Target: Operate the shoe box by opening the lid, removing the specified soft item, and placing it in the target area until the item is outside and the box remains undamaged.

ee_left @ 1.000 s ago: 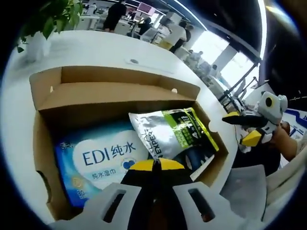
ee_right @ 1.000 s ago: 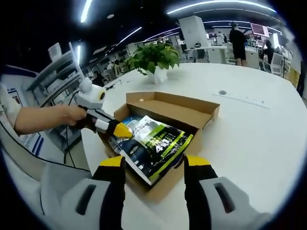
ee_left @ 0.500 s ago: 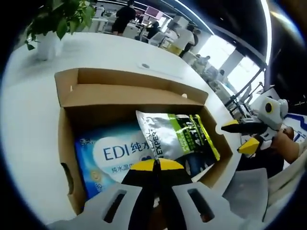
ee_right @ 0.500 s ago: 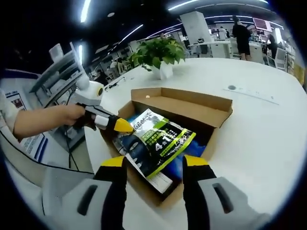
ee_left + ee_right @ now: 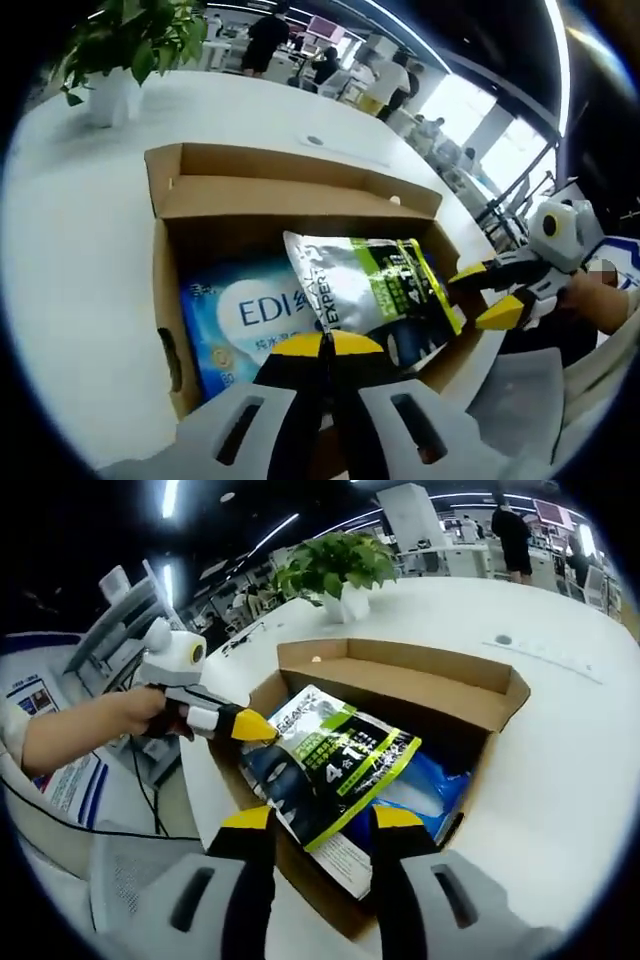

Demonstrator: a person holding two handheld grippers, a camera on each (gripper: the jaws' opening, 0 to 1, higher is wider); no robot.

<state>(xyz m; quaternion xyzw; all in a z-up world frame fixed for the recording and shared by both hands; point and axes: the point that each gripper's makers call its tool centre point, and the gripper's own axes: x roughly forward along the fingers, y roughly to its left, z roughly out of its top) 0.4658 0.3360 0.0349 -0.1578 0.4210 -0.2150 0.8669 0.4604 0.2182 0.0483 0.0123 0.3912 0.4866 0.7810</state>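
An open cardboard shoe box point(image 5: 165, 300) point(image 5: 400, 656) lies on a white table, its lid flap point(image 5: 290, 197) folded back. Inside, a silver, green and black pouch point(image 5: 370, 285) point(image 5: 335, 765) lies tilted over a blue EDI wet-wipes pack point(image 5: 255, 315) point(image 5: 430, 785). My left gripper point(image 5: 322, 345) point(image 5: 255, 727) is shut, its yellow tip touching the pouch's edge; whether it pinches the pouch is unclear. My right gripper point(image 5: 322, 820) point(image 5: 482, 295) is open, with its jaws standing either side of the pouch's near end at the box wall.
The white table point(image 5: 70, 230) runs wide around the box. A potted plant point(image 5: 120, 50) point(image 5: 335, 570) stands behind it, and a round grommet point(image 5: 316, 141) point(image 5: 503, 639) sits in the tabletop. A hand point(image 5: 120, 715) holds the left gripper. People stand far off in the office.
Both cameras have come closer to the box. The right gripper has moved in until its open jaws reach the pouch's end. The left gripper stays shut at the pouch's edge.
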